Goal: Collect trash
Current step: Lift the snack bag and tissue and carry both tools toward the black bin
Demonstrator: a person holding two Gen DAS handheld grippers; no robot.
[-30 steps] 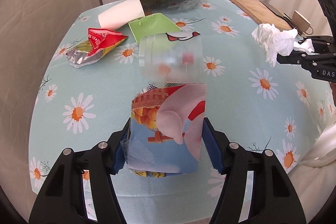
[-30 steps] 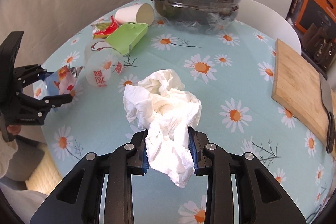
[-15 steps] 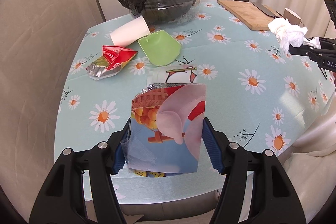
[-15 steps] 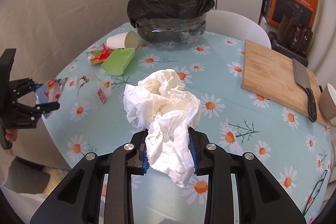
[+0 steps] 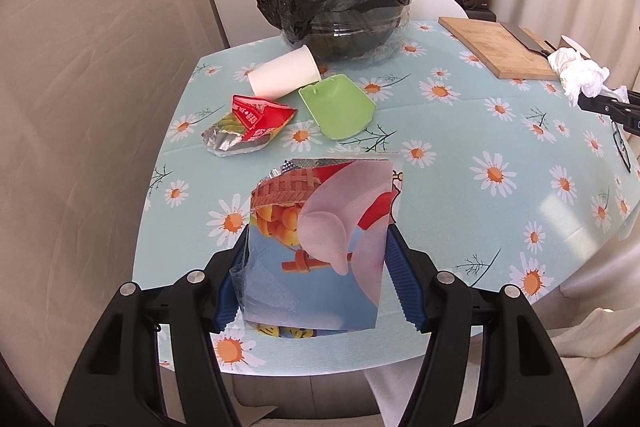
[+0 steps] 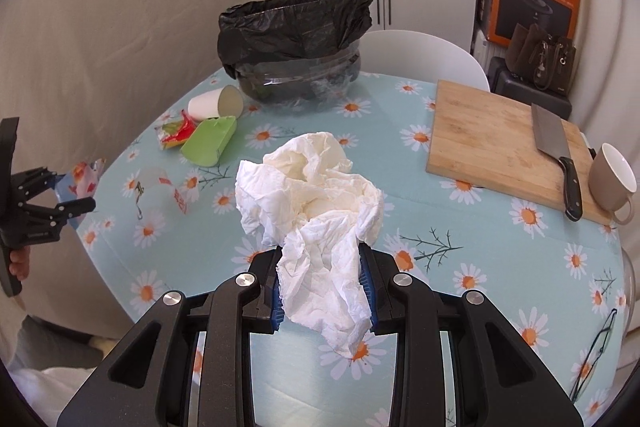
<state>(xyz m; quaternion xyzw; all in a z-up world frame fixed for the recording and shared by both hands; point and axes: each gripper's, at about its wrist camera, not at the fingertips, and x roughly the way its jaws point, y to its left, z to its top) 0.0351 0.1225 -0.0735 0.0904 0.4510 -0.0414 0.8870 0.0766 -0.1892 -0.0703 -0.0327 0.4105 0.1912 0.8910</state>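
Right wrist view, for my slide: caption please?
Right tool clamps crumpled tissue above daisy tablecloth, black-lined bin ahead.

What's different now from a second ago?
Both hand-held grippers have lifted away from the table: the left carrying the snack bag, the right the crumpled tissue. Neither let go. The bin, paper cup and red wrapper stayed put.

Cleaver [image 6: 554, 147] on cutting board [image 6: 492, 135]

L gripper [image 5: 316, 267] & R gripper [image 6: 323, 285]: jaws clamped, tilted down.
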